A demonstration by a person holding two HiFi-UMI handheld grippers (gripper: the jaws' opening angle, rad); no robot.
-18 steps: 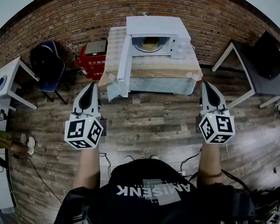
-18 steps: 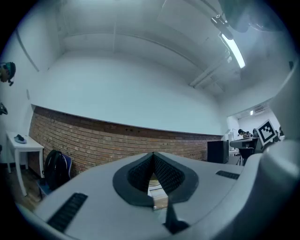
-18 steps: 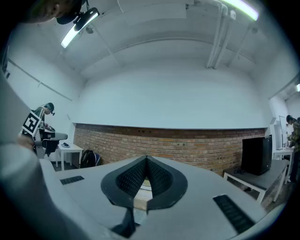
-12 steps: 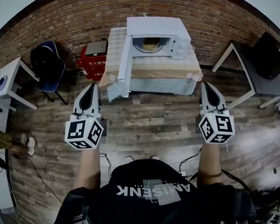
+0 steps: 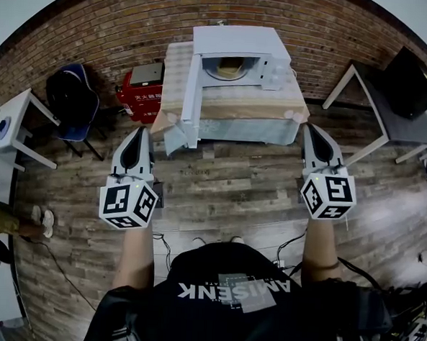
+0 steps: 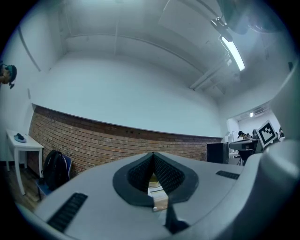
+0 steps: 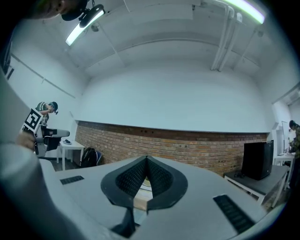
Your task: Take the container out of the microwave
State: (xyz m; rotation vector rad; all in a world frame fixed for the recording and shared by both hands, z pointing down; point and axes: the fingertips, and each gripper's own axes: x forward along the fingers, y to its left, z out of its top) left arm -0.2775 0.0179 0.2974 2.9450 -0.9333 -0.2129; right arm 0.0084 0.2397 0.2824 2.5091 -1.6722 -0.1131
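A white microwave (image 5: 239, 42) stands on a paper-covered table (image 5: 239, 103) by the brick wall, its door (image 5: 191, 93) swung open to the left. Inside sits a pale round container (image 5: 225, 69). My left gripper (image 5: 142, 131) and right gripper (image 5: 311, 127) hover over the wooden floor, well short of the table, both pointing at it. Both are shut with nothing held. In the left gripper view the left gripper (image 6: 152, 154) has its jaws meeting at the tips, and the right gripper (image 7: 146, 158) looks the same in its own view. A sliver of the table shows between the pads.
A blue chair with a black bag (image 5: 72, 96) and a red box (image 5: 140, 90) stand left of the table. A small white table (image 5: 14, 121) is at far left, a desk with a black monitor (image 5: 403, 84) at right. Cables lie on the floor near my feet.
Both grippers and the microwave stay where they were. Only the person at the left edge of the head view has shifted.
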